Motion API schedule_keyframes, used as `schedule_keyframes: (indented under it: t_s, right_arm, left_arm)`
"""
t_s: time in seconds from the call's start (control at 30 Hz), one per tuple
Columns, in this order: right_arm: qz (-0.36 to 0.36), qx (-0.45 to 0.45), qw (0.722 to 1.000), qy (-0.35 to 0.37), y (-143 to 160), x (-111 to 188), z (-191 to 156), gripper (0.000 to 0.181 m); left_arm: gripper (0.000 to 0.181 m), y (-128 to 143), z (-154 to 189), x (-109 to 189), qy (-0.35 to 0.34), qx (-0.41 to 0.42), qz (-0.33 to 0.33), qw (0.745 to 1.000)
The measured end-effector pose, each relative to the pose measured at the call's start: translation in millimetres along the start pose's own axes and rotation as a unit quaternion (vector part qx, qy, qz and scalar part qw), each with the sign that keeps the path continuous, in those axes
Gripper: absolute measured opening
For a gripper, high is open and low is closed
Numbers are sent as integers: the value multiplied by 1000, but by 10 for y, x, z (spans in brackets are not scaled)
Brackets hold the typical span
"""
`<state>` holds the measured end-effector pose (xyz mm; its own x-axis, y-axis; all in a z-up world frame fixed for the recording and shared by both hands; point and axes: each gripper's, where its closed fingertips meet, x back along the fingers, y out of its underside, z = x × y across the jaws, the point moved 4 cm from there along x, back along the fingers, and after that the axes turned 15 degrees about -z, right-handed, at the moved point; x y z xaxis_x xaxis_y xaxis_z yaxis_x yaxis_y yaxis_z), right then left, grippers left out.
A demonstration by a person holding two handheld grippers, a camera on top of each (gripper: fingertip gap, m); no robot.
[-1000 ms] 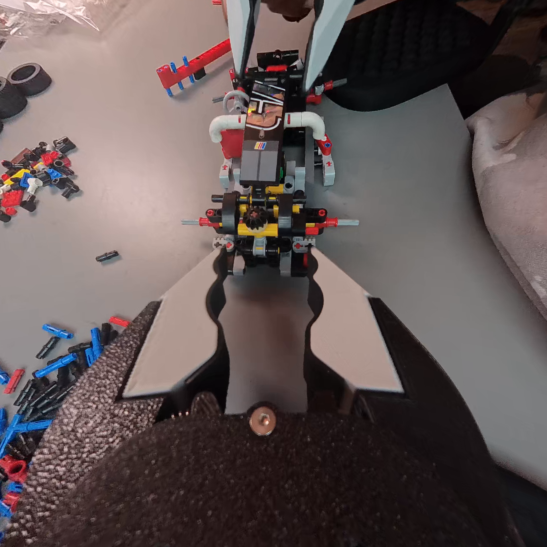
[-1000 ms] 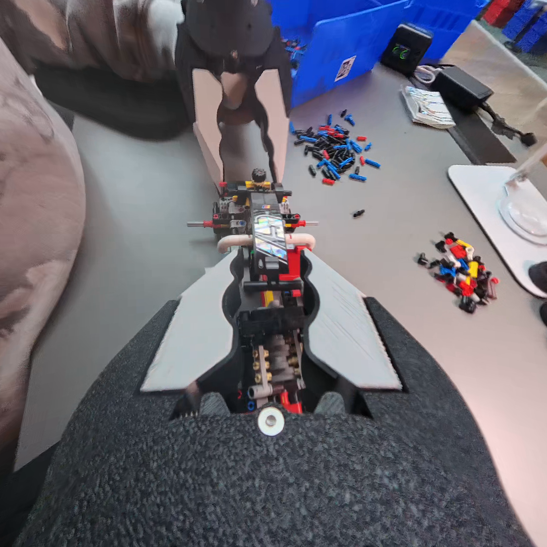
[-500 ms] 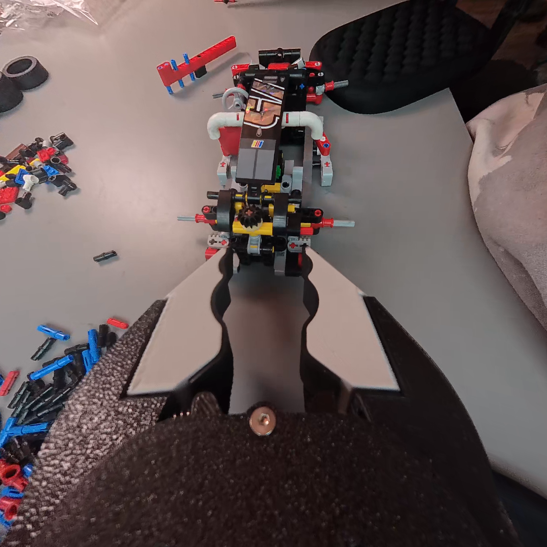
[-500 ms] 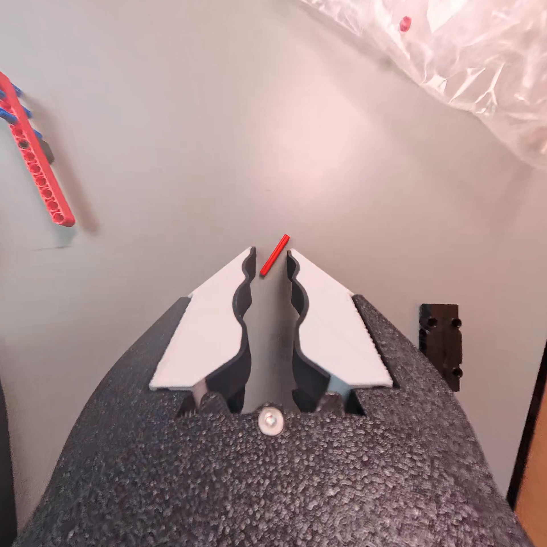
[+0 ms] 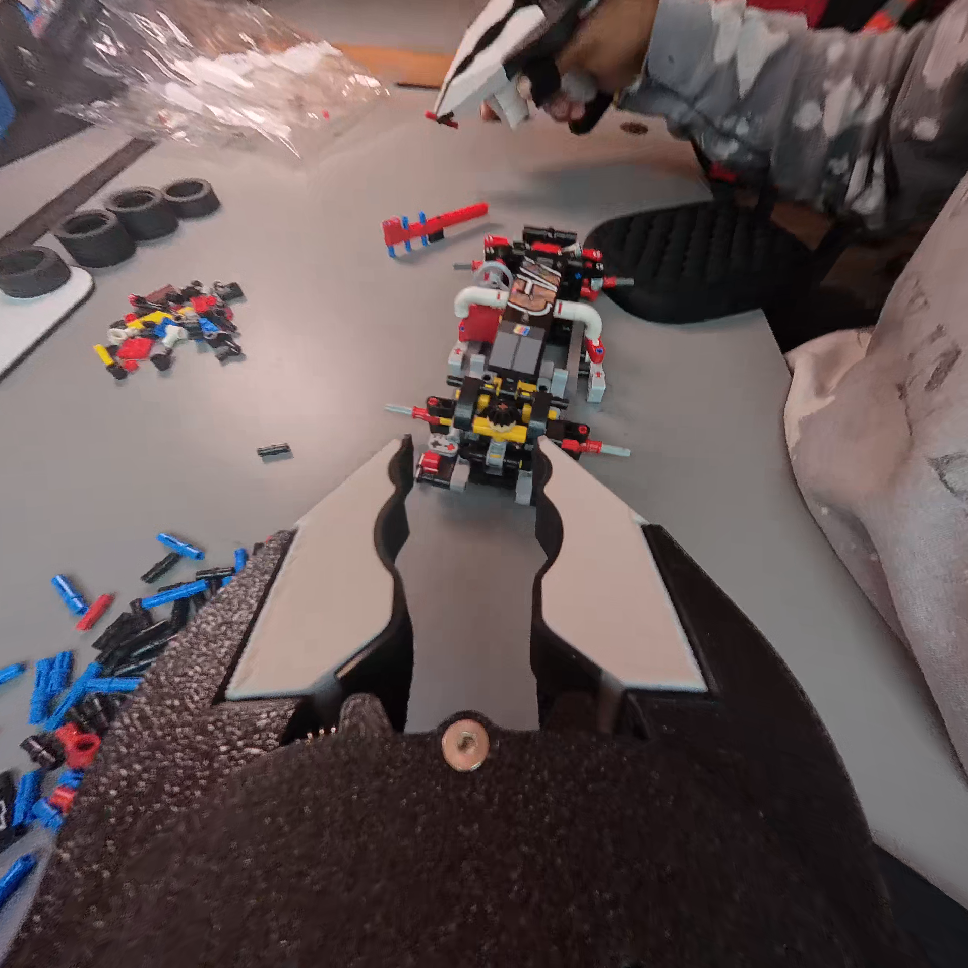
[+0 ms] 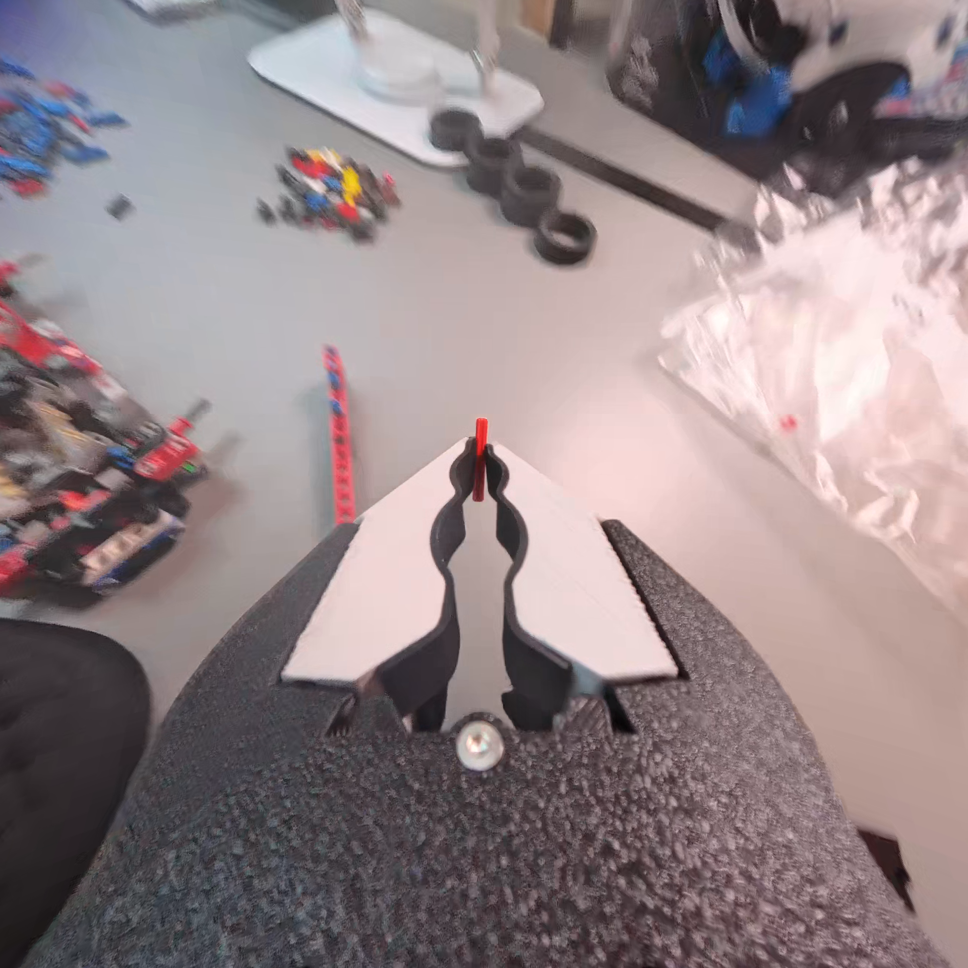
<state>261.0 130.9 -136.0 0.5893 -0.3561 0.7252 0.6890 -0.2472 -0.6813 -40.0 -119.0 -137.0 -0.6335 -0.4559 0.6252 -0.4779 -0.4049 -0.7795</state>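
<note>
A half-built brick car chassis (image 5: 524, 366) in black, red, yellow and grey lies on the grey table (image 5: 325, 377). My left gripper (image 5: 474, 453) is open, its fingertips on either side of the chassis's near end. My right gripper (image 6: 479, 445) is shut on a thin red axle (image 6: 479, 458) and holds it above the table. In the left wrist view the right gripper (image 5: 445, 115) is raised at the far side with the red axle (image 5: 439, 118) at its tip. The chassis (image 6: 89, 471) shows blurred at the left of the right wrist view.
A red beam with blue pins (image 5: 432, 225) lies beyond the chassis. Several black tyres (image 5: 136, 209), a mixed pile of small parts (image 5: 167, 327), blue and black pins (image 5: 105, 655), a clear plastic bag (image 5: 209, 89) and a white tray (image 6: 398, 89) are around. A person's sleeve (image 5: 785, 94) is at right.
My right gripper let go of the chassis, went to the red axle on the table, shut on it and lifted it. My left gripper stayed open at the chassis end.
</note>
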Motion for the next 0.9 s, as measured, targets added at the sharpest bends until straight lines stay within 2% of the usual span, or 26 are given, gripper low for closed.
schedule_keyframes:
  t_s: [0.03,0.13,0.27,0.4,0.5,0.6,0.8,0.9]
  right_arm:
    - [43,19,999,-23,-204,32,-167,3]
    - [149,62,982,-103,-767,88,-715,3]
    - [240,70,940,-233,-1366,81,-1470,3]
    - [264,62,902,-336,-1744,-5,-2104,3]
    - [242,57,883,-398,-1880,-93,-2456,3]
    - [235,44,866,-439,-1967,-118,-2619,3]
    - [226,-10,843,-489,-1983,-117,-2607,3]
    - [222,-15,841,-494,-1977,-127,-2627,3]
  left_arm:
    - [46,-42,-41,60,-7,12,25,1000]
    - [52,-172,-135,180,-28,43,96,994]
    - [51,-319,-139,205,-18,87,171,981]
    - [46,-415,-97,155,-39,80,181,979]
    - [36,-554,-39,147,-47,72,196,977]
    - [29,-675,-13,180,-46,82,222,971]
    - [19,-746,-35,308,-12,125,271,954]
    - [15,-770,-75,351,8,145,291,946]
